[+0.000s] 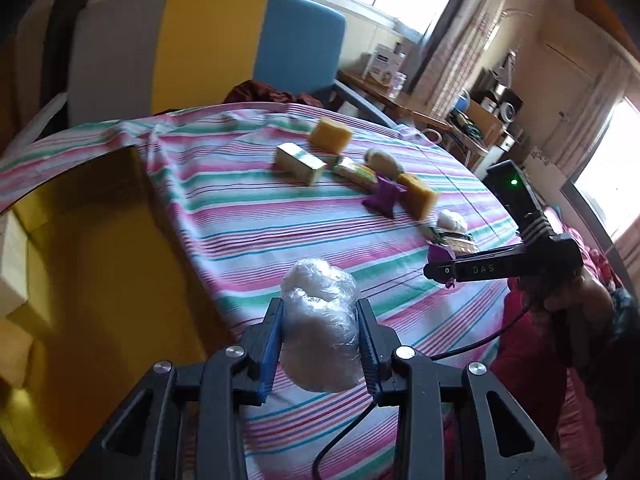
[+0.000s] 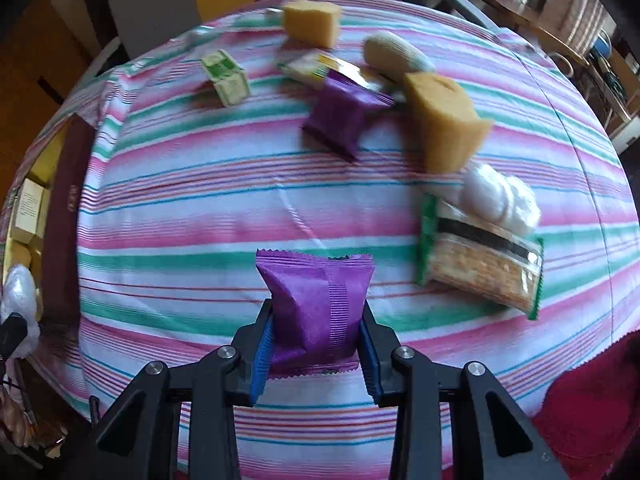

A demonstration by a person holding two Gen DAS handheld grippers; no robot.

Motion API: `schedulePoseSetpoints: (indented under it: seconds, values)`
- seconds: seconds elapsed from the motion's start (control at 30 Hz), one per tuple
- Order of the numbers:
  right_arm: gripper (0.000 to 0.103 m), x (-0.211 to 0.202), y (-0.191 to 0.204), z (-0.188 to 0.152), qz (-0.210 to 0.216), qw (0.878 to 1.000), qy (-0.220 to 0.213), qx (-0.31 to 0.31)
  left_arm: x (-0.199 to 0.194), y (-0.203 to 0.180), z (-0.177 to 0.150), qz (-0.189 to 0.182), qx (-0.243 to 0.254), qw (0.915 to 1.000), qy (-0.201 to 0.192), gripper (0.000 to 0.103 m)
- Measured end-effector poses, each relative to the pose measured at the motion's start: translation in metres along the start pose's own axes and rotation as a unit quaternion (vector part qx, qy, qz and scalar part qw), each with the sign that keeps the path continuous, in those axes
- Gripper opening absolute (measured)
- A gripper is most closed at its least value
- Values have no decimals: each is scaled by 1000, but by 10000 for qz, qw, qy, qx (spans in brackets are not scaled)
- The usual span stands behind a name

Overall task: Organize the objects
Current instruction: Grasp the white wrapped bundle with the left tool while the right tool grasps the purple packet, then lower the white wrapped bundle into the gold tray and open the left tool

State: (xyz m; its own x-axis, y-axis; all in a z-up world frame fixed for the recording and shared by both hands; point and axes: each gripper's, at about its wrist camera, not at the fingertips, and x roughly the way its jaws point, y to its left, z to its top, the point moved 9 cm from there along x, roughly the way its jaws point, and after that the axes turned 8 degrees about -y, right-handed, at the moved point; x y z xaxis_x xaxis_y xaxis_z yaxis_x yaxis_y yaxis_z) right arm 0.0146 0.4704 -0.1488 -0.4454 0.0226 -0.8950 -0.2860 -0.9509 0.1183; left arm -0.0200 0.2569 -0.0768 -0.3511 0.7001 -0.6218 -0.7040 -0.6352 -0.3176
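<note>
My left gripper (image 1: 319, 340) is shut on a clear plastic-wrapped white bundle (image 1: 320, 320), held above the striped tablecloth (image 1: 240, 232) beside a yellow box (image 1: 100, 260). My right gripper (image 2: 316, 344) is shut on a purple snack packet (image 2: 316, 304); seen from the left wrist, the right gripper (image 1: 434, 269) is at the table's right with purple showing at its tip. On the cloth lie a second purple packet (image 2: 344, 116), two yellow sponges (image 2: 312, 22) (image 2: 444, 124), a green-and-white carton (image 2: 226, 78), a cracker pack (image 2: 480, 264) and a white bundle (image 2: 500, 200).
The yellow box holds small cream cartons (image 1: 12, 264) at the table's left. A grey, yellow and blue chair (image 1: 208, 44) stands behind the table. A knitted roll (image 2: 396, 54) and a flat yellow-green packet (image 2: 320, 68) lie among the far items. Red cloth (image 2: 592, 400) is at the lower right.
</note>
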Motion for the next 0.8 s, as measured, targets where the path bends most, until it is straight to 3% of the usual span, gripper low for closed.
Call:
schedulePoseSetpoints:
  seconds: [0.2, 0.37, 0.6, 0.8]
  values:
    - [37, 13, 66, 27, 609, 9961, -578, -272, -45, 61, 4, 548, -569, 9962, -359, 35]
    - [37, 18, 84, 20, 567, 9936, -696, -687, -90, 123, 0, 1297, -926, 9855, -575, 35]
    - [37, 15, 88, 20, 678, 9921, -777, -719, -123, 192, -36, 2220, -1292, 9656, -400, 35]
    - [37, 12, 89, 22, 715, 9915, -845, -678, -114, 208, -55, 2513, -1252, 9597, -135, 36]
